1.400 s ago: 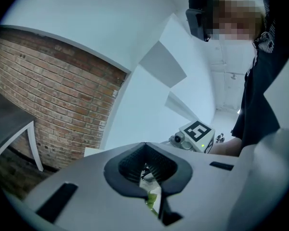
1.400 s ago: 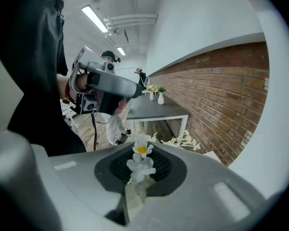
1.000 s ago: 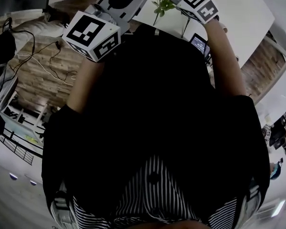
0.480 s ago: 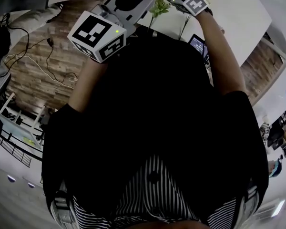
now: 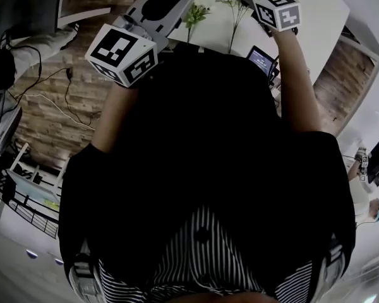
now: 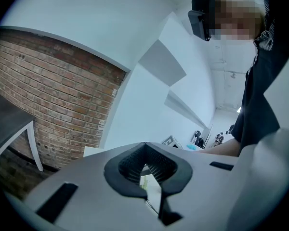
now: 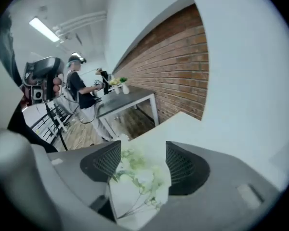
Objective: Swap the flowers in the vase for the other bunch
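- Tongs: two; left tongs (image 6: pixel 145 146), right tongs (image 7: pixel 143 146).
- Marker cubes: two; left cube (image 5: pixel 123 52), right cube (image 5: pixel 276 11).
- Flower bunch (image 7: pixel 137 177): one can be made out.
- Desks: two; white desk (image 5: pixel 316 24), grey desk (image 7: pixel 127 99).
- Screen device (image 5: pixel 262 59): one.
- Person (image 7: pixel 79 88) at the grey desk: one.

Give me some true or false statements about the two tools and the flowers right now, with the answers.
1. The right tool is clamped on the flowers. False: the right tool has its jaws apart, having just been opening. The flowers show between them, but the pads do not press on them.
2. The left tool's jaws are together. True: the left tool has its tips meeting.
3. The flowers lie on a white table. True: they rest flat on the white table.
4. The wall in the right tool view is painted green. False: it is a brick wall.
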The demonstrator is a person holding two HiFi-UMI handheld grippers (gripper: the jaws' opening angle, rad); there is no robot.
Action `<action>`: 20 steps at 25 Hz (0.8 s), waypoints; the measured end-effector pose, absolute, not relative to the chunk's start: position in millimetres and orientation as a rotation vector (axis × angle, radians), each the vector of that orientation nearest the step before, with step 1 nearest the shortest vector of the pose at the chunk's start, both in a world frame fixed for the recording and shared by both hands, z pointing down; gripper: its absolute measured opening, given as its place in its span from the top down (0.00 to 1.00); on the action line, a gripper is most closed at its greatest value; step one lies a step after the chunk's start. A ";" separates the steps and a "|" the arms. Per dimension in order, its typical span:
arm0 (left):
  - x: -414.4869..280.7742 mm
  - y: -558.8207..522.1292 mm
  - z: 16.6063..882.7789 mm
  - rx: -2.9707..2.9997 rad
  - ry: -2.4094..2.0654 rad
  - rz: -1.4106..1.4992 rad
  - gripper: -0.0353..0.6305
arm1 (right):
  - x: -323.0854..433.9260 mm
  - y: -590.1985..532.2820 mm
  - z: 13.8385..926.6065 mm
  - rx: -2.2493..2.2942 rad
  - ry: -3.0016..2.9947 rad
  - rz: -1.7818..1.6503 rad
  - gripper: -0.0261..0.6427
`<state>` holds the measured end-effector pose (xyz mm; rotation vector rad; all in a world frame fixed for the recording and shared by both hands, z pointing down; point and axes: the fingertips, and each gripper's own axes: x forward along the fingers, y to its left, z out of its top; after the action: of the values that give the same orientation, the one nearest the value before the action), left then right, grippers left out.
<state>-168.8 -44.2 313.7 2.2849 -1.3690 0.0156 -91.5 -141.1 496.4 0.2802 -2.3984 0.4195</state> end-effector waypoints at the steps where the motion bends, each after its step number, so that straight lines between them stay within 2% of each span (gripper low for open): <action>1: -165.8 -47.3 314.0 2.290 -1.354 0.019 0.94 | -73.9 -150.3 501.9 0.341 -2.369 0.469 0.53; 3: -160.4 -60.9 309.5 2.296 -1.321 0.007 0.94 | -45.4 -168.3 516.3 0.431 -2.301 0.567 0.50; 5: -158.1 -71.1 303.8 2.297 -1.297 -0.024 0.94 | -30.0 -176.3 535.4 0.486 -2.239 0.671 0.41; 8: -151.6 -73.5 300.4 2.305 -1.281 -0.034 0.94 | -21.0 -170.0 561.6 0.517 -2.157 0.765 0.39; 17: -158.1 -58.5 311.1 2.244 -1.321 -0.029 0.94 | -27.0 -164.9 636.4 0.531 -1.912 0.919 0.40; 18: -161.6 -56.2 312.3 2.233 -1.335 -0.028 0.94 | -25.4 -165.9 643.3 0.530 -1.889 0.906 0.41; 20: -168.6 -51.2 315.5 2.210 -1.360 -0.028 0.94 | -20.5 -168.5 654.5 0.531 -1.850 0.862 0.50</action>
<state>-168.6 -51.2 315.5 2.2100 -1.3598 -0.0282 -20.5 -168.5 654.5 0.5308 -1.8502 0.8618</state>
